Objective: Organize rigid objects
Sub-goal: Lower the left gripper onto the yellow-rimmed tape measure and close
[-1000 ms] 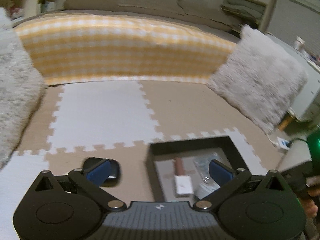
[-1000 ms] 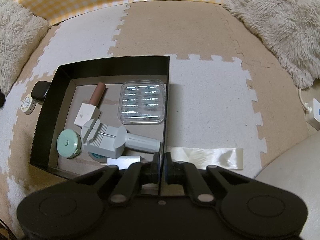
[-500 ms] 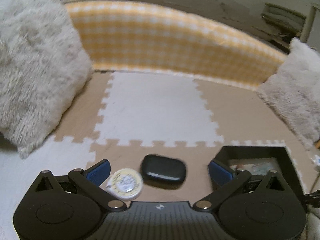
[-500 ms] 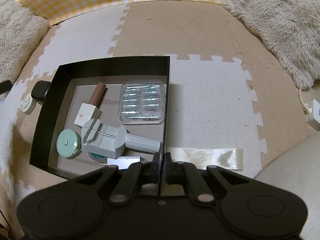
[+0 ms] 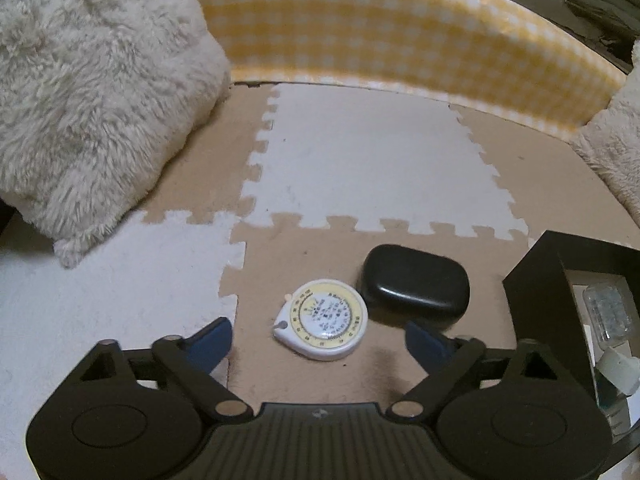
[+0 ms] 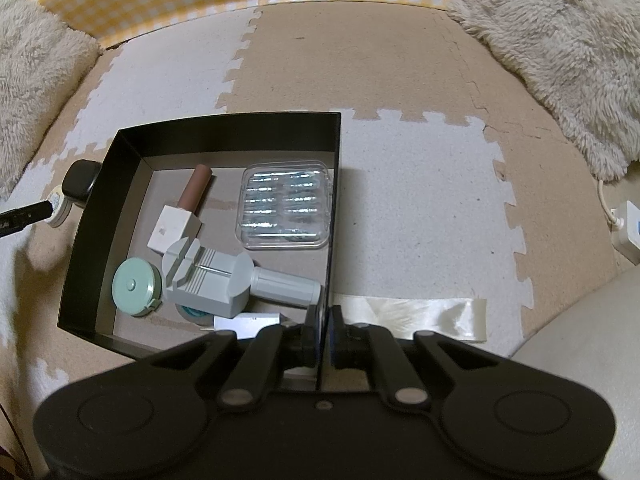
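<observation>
My left wrist camera sits just behind my left gripper (image 5: pixel 318 338), tilted down and close over the foam mat (image 5: pixel 372 160), facing the yellow checked cushion (image 5: pixel 400 28). My right wrist camera looks more steeply down past my right gripper (image 6: pixel 324 334) into the black tray (image 6: pixel 100 208) from close above. Both views share the tray's left wall, the white tape measure (image 5: pixel 322 320) (image 6: pixel 58 210) and the black case (image 5: pixel 416 288) (image 6: pixel 80 178) beside it.
</observation>
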The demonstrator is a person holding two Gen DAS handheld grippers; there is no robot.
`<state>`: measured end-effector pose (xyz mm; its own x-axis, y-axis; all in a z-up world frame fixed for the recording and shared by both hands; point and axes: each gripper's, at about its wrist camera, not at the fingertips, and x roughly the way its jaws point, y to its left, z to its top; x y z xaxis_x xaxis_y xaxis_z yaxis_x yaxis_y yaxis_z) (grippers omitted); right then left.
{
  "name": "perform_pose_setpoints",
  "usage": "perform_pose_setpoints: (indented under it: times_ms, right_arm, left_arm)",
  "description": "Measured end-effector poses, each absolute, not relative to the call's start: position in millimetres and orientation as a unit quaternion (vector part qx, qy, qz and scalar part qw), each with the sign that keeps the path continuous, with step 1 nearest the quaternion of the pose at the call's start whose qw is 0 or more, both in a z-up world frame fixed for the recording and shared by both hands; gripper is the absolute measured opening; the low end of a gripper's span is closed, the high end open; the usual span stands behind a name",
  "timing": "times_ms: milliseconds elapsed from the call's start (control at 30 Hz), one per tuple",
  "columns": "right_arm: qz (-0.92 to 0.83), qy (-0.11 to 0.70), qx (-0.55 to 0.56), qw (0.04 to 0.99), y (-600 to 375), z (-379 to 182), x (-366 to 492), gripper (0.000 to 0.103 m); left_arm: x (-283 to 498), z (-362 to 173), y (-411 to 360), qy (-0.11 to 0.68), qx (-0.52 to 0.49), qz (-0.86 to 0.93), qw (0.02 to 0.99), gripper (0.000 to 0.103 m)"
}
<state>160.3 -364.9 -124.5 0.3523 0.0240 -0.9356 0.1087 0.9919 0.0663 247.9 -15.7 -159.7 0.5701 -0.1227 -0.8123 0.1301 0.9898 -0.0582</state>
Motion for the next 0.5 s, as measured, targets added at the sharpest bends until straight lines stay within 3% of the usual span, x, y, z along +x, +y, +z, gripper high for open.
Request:
perform_pose_setpoints:
  times_ms: [100,233,500]
  right_arm:
    - [-0.026,0.569,0.058,0.82,-364.6,-124.6,160.6,0.005]
    - [-0.026,0.569,0.058,0.82,-364.6,-124.9,160.8,0.005]
    - [-0.026,0.569,0.057,0.82,-364.4,-126.1,161.4,0.005]
  left_arm:
    - [248.9,-165.5,-16.9,0.46,0.007,-0.073,0.885,0.076]
    - [251.3,-170.4,-19.2,0.449,0.015,-0.076,0.89,0.068]
    - [258.6,-179.8,-24.3,0.437,0.031,-0.085,0.895,0.061]
